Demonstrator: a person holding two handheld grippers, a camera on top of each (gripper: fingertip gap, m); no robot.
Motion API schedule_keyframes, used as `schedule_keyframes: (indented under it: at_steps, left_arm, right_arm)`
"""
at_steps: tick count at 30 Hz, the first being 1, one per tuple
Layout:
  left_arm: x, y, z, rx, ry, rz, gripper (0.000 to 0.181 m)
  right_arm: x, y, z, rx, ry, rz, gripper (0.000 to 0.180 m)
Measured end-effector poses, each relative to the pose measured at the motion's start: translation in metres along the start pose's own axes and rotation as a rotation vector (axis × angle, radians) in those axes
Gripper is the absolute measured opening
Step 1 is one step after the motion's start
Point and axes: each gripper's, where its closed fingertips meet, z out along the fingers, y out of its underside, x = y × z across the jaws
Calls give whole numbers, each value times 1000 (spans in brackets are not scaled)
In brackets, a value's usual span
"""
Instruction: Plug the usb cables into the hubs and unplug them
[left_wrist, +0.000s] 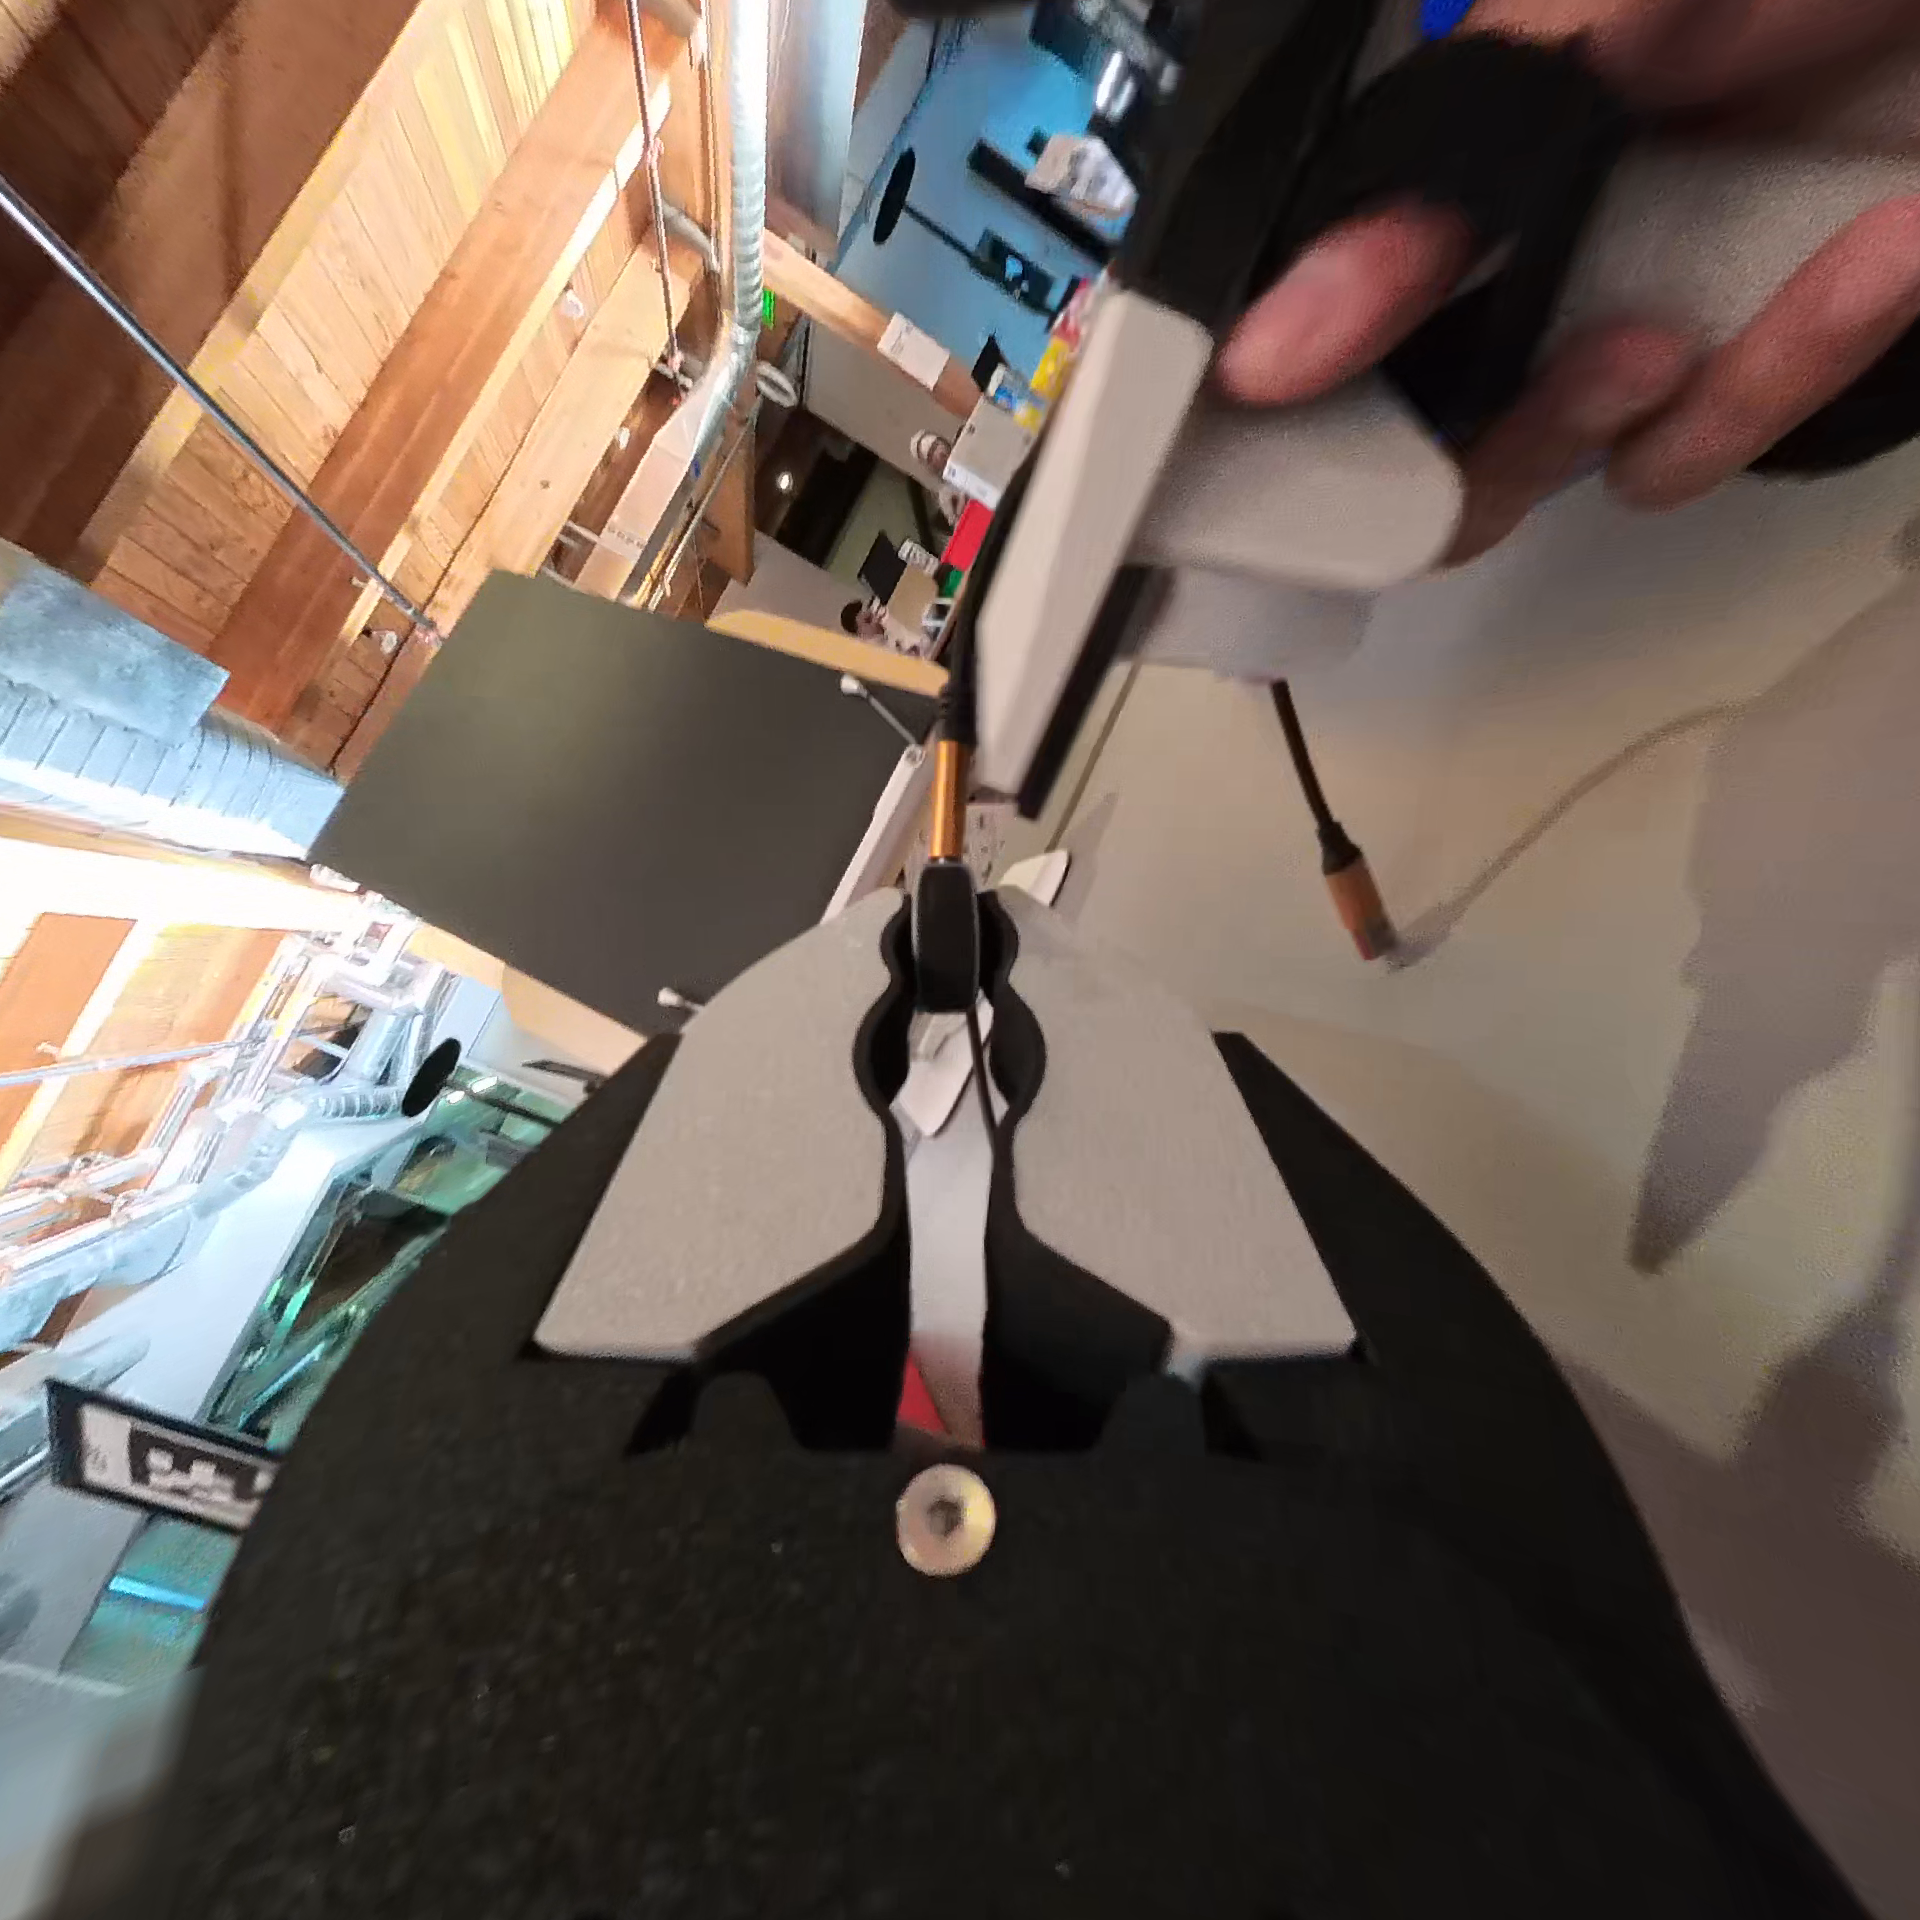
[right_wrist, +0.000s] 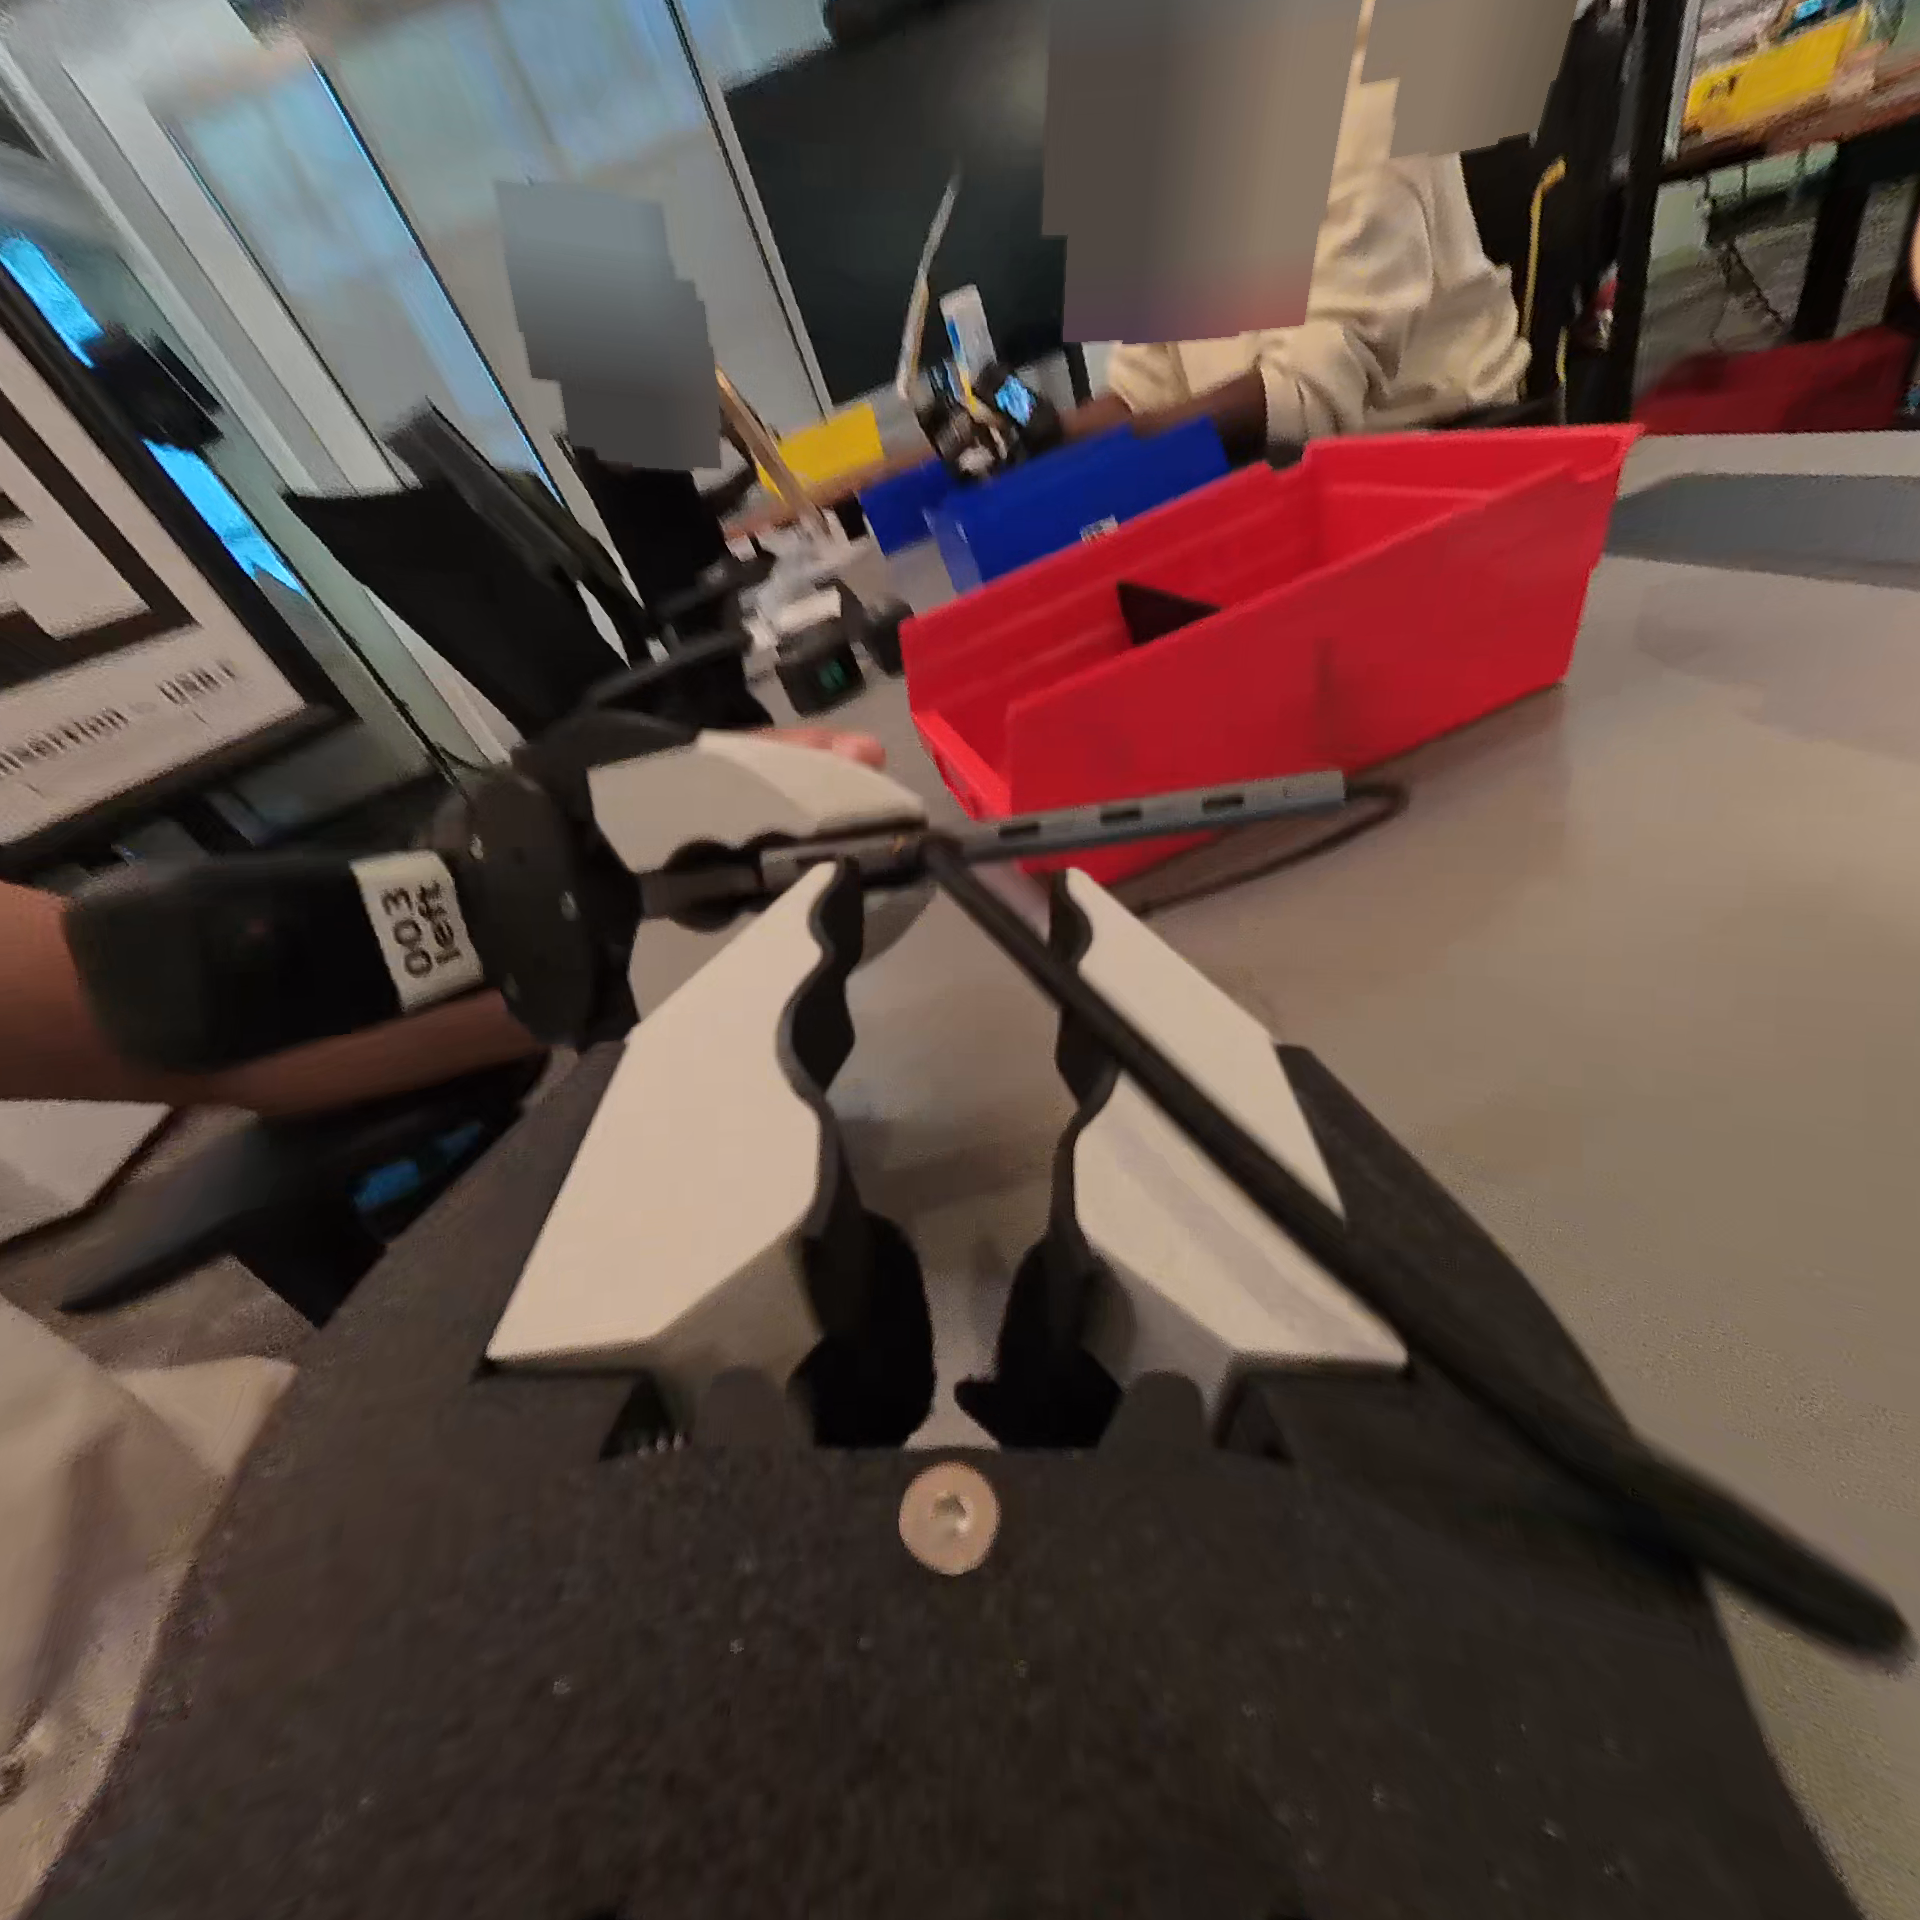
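The left gripper (left_wrist: 943, 961) is closed on the black plug (left_wrist: 943, 951) of a USB cable (right_wrist: 1195, 1122), pinched between the tips of its grey fingers (left_wrist: 769, 1122); a copper-coloured collar (left_wrist: 951, 800) stands out just past the fingertips. In the left wrist view the picture is rolled sharply, so that timber beams and ductwork fill the left side and the pale tabletop (left_wrist: 1455, 1039) the right. The right gripper (left_wrist: 1143, 488) shows there at upper right, held in a gloved hand (left_wrist: 1621, 312), very close to the plug.

From the right wrist view, the right gripper (right_wrist: 951, 904) stands open, its two grey fingers (right_wrist: 707, 1143) well apart with nothing between them. The black cable runs from the left gripper's (right_wrist: 883, 831) tips diagonally across the right finger and off toward the lower right of the picture. Just beyond the left gripper's tips a slim grey USB hub (right_wrist: 1164, 816) lies on the grey table (right_wrist: 1558, 1039), its row of ports facing the camera; whether the plug is seated in the hub cannot be told from here. The hub's own dark lead (right_wrist: 1340, 821) loops behind it along the foot of a red plastic bin (right_wrist: 1299, 644). A second copper-collared plug (left_wrist: 1356, 899) lies loose on the tabletop in the left wrist view, apart from the held one.

A blue bin (right_wrist: 1049, 499) stands behind the red one, and people sit at benches farther back. A board with a black-and-white marker (right_wrist: 94, 592) leans at the left.
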Motion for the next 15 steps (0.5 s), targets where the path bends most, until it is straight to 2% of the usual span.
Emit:
schedule_keyframes:
  at_steps: [1,3,6,15]
  left_arm:
    - [3,-4,0,11,6,5,10]
    - [6,-8,0,19,15,3,10]
    - [10,-8,1,14,30,-5,10]
    - [14,-6,4,-8,35,-20,10]
  right_arm:
    - [-2,-4,0,22,-10,-1,33]
    - [-9,-3,-2,19,-30,-63,12]
    - [-9,0,-4,-23,-8,-129,11]
    - [-14,4,-8,-62,-85,-78,11]
